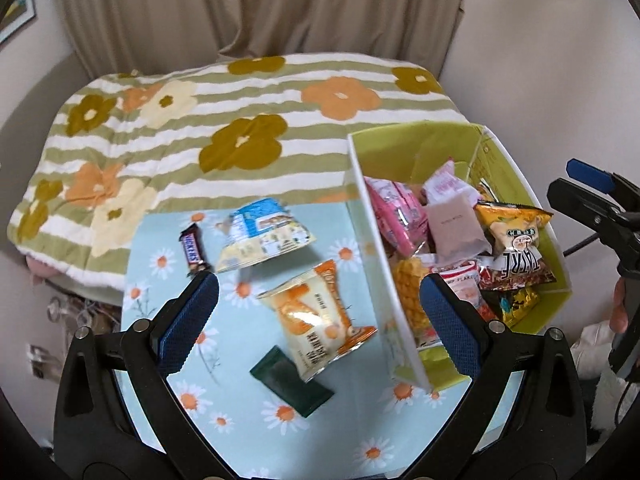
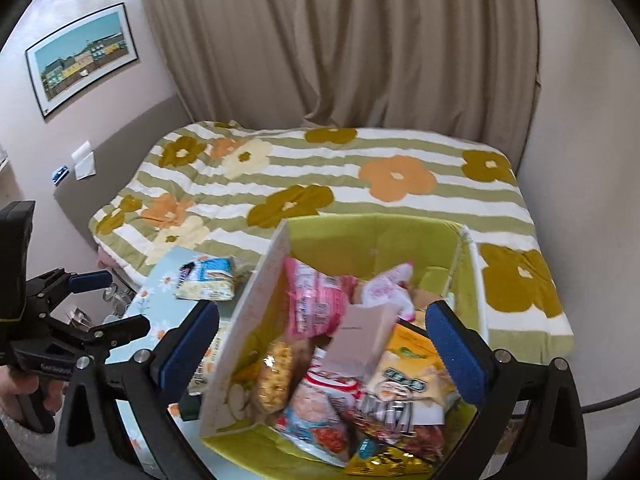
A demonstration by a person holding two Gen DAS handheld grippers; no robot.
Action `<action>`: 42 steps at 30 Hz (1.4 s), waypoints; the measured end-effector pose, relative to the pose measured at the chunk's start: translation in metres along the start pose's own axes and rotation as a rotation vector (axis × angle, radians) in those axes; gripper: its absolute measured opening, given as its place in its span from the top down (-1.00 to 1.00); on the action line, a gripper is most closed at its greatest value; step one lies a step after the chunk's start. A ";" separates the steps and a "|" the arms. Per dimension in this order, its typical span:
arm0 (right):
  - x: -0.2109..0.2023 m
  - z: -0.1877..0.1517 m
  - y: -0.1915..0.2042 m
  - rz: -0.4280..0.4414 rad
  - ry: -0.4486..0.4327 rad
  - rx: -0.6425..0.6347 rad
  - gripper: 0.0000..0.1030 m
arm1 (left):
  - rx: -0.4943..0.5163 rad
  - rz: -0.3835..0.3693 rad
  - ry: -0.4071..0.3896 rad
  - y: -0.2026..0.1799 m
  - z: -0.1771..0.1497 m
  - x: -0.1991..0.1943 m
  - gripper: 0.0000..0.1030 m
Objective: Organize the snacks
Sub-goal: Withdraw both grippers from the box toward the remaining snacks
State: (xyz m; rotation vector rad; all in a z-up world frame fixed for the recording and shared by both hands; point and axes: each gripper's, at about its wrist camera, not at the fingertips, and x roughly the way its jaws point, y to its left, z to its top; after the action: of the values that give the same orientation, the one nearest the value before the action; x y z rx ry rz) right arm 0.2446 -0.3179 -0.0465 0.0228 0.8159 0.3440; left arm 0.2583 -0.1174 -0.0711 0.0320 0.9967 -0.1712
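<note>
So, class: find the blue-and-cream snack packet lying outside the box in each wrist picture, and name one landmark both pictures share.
Left wrist: the blue-and-cream packet lies upper centre on the daisy mat, left of the box.
Right wrist: the same packet sits left of centre, beyond the box's white wall.
Shared landmark: the green-lined box of snacks.

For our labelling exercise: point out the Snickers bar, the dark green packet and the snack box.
Snickers bar [image 1: 193, 251]: left wrist view, middle of the wrapper.
Dark green packet [image 1: 291, 382]: left wrist view, centre of its flat face.
Snack box [image 1: 370, 240]: left wrist view, its white outer wall.
</note>
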 end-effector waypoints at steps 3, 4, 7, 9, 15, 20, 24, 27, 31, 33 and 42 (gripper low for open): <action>0.001 0.002 0.020 0.004 0.000 -0.016 -0.99 | -0.005 0.000 -0.012 0.016 -0.003 -0.005 -0.95; 0.002 0.002 0.028 0.005 -0.004 -0.019 -0.99 | -0.004 -0.004 -0.016 0.021 -0.003 -0.006 -0.95; 0.006 0.002 0.048 -0.002 -0.012 -0.019 -0.99 | 0.008 -0.020 -0.022 0.039 -0.002 -0.004 -0.95; 0.011 0.001 0.064 -0.022 -0.010 -0.016 -0.99 | 0.025 -0.030 -0.013 0.052 0.000 0.000 -0.95; 0.038 -0.010 0.113 -0.087 0.036 -0.014 -0.99 | 0.096 -0.073 0.022 0.091 0.016 0.018 -0.95; 0.067 -0.024 0.148 -0.116 0.085 0.000 -0.99 | 0.153 -0.114 0.057 0.114 0.031 0.039 -0.95; 0.083 -0.032 0.168 -0.150 0.105 0.021 -0.99 | 0.203 -0.149 0.089 0.127 0.041 0.059 -0.95; 0.092 -0.038 0.183 -0.171 0.112 0.033 -0.99 | 0.232 -0.179 0.111 0.134 0.047 0.075 -0.95; 0.109 -0.050 0.197 -0.209 0.144 0.043 -0.99 | 0.258 -0.228 0.147 0.131 0.056 0.099 -0.95; 0.120 -0.059 0.199 -0.224 0.158 0.060 -0.99 | 0.272 -0.242 0.166 0.125 0.060 0.112 -0.95; 0.165 -0.090 0.209 -0.356 0.172 0.011 -0.99 | 0.252 -0.213 0.274 0.096 0.076 0.191 -0.95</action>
State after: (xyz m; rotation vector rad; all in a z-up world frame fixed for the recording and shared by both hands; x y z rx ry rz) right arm 0.2237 -0.0798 -0.1936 -0.1417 0.9734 0.0048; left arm 0.4386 -0.0558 -0.1948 0.1840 1.2465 -0.4978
